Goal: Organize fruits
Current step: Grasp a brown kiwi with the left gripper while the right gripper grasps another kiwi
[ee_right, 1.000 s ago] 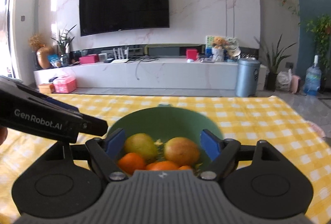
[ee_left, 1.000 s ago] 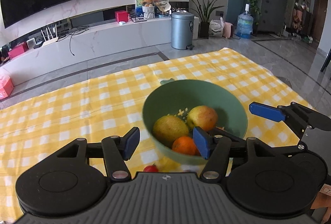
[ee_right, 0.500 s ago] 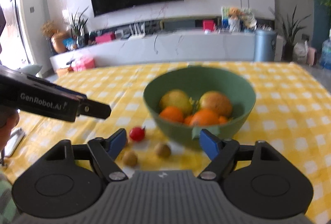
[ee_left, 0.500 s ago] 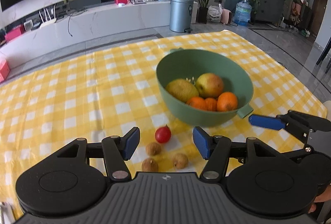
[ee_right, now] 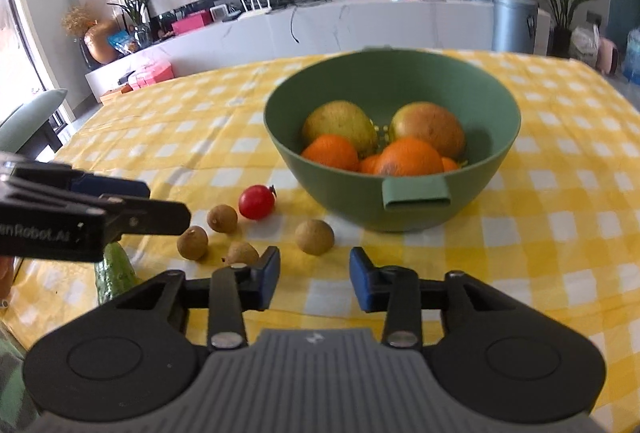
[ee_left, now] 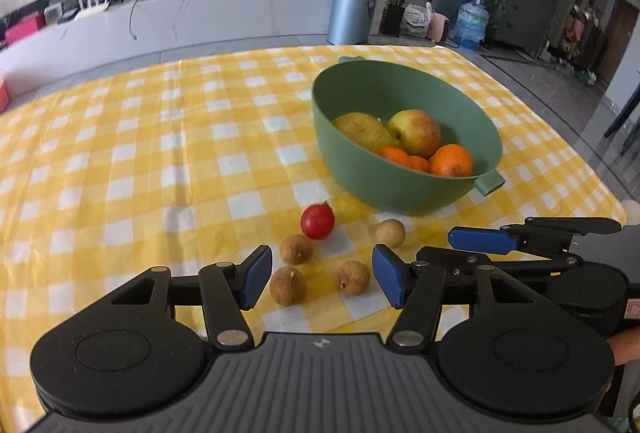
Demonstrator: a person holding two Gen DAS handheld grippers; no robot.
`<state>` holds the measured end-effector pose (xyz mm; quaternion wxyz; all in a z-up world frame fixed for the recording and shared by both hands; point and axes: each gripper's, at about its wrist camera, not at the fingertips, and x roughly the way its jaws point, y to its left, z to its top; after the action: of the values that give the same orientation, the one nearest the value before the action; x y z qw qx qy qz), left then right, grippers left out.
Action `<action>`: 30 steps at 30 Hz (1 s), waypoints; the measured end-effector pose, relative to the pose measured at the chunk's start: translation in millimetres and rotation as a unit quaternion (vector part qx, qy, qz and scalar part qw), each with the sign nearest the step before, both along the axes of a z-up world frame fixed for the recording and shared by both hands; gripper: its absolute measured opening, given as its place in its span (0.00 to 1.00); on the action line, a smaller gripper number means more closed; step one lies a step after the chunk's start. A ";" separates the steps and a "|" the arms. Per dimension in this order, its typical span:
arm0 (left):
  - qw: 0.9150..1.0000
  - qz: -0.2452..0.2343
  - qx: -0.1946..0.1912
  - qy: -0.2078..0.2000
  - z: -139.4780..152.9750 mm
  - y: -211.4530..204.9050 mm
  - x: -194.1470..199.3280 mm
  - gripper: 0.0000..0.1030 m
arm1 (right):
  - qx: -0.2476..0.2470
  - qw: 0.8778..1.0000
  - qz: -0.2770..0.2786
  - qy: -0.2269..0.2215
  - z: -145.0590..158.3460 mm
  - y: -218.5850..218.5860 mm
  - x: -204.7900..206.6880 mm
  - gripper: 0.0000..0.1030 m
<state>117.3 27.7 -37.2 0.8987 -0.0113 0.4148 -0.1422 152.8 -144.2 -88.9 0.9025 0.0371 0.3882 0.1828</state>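
Your left gripper (ee_left: 322, 275) and right gripper (ee_right: 314, 277) both hang released and hold nothing above the checked tablecloth (ee_left: 140, 153). Four small brown fruits (ee_left: 288, 286) and a red tomato (ee_left: 317, 221) lie loose at twelve o'clock; beyond them, at one o'clock, the green bowl (ee_left: 376, 189) holds oranges (ee_left: 451, 160), an apple (ee_left: 414, 132) and a pear (ee_left: 362, 131).

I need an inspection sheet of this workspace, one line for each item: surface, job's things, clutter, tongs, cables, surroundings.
Surface: yellow checked tablecloth, slightly wrinkled.
Job's things: green bowl holding a pear, an apple and oranges; beside it on the cloth, red tomato and four brown longans, one at.
Clutter: green cucumber at the cloth's left edge.
Tongs: left tongs open above the longans, holding nothing; right tongs open, holding nothing.
Cables: one hanging down the white TV bench.
Surroundings: TV, grey bin, plants, water bottle.
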 end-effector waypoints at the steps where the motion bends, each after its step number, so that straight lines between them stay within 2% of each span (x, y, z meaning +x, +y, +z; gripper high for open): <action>1: 1.000 0.002 -0.005 0.004 -3.1 2.3 0.1 0.65 | 0.001 1.000 -0.002 0.003 -0.1 2.3 -0.2 0.34; 6: 1.000 0.000 -0.009 0.013 -15.6 6.5 3.2 0.60 | 0.016 1.000 -0.008 0.019 -7.3 5.8 7.3 0.29; 12: 0.999 0.011 -0.025 0.027 -24.3 10.2 12.6 0.47 | 0.037 0.999 -0.020 0.023 -14.2 10.6 18.3 0.29; 25: 0.999 0.025 0.004 0.046 -36.9 10.9 18.2 0.41 | 0.043 0.999 -0.024 0.019 -20.8 17.0 26.5 0.28; 27: 0.998 0.027 0.006 0.047 -37.2 11.0 18.9 0.40 | 0.040 0.999 -0.027 0.018 -21.3 16.8 27.4 0.26; 30: 0.998 0.029 0.010 0.054 -39.2 11.4 18.9 0.31 | 0.041 0.998 -0.031 0.024 -23.3 14.8 28.4 0.22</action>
<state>136.2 39.1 -76.4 0.8787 -0.0216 0.4638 -0.1112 181.2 -129.3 -112.2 0.8960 0.0900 0.4004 0.1696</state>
